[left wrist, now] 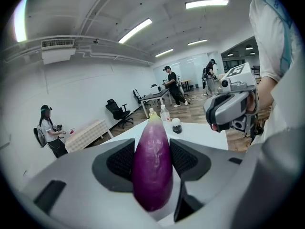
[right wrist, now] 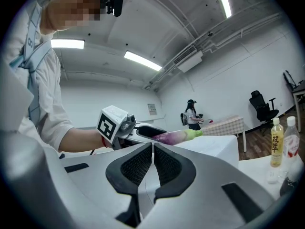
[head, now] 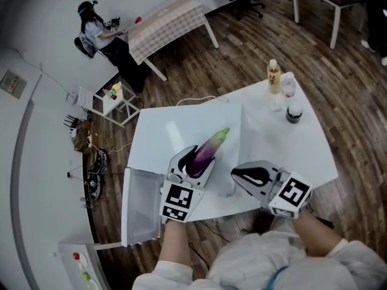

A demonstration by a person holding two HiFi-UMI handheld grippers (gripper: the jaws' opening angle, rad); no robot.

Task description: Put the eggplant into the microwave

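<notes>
- Right now the left gripper (left wrist: 152, 160) is clamped on the eggplant (left wrist: 152, 166): both dark pads press its purple sides, w/ the fat end toward the person and the green stem end pointing away.
- Seen from the head view, the eggplant sits tilted in that grip, over the top of the white microwave (head: 163, 138), near its front edge. It's not inside.
- Microwave door (head: 142, 207) stands swung open on the person's left, at the front corner.
- Right gripper (right wrist: 152, 163) has its jaws pressed together w/ nothing between them. It's held level, just right of the left one, over the near edge of the white table (head: 314, 162).
- The two grippers are near each other but apart; each shows in the other's view.
- Far side of the table: a yellow drink bottle (head: 274, 76), a clear bottle (head: 288, 84) just beside it, and a small dark jar (head: 294, 112) a bit nearer. All upright, well apart from the grippers.
- Background: another person (head: 97, 35) stands at a table w/ a checked cloth (head: 166, 20) by the wall.
</notes>
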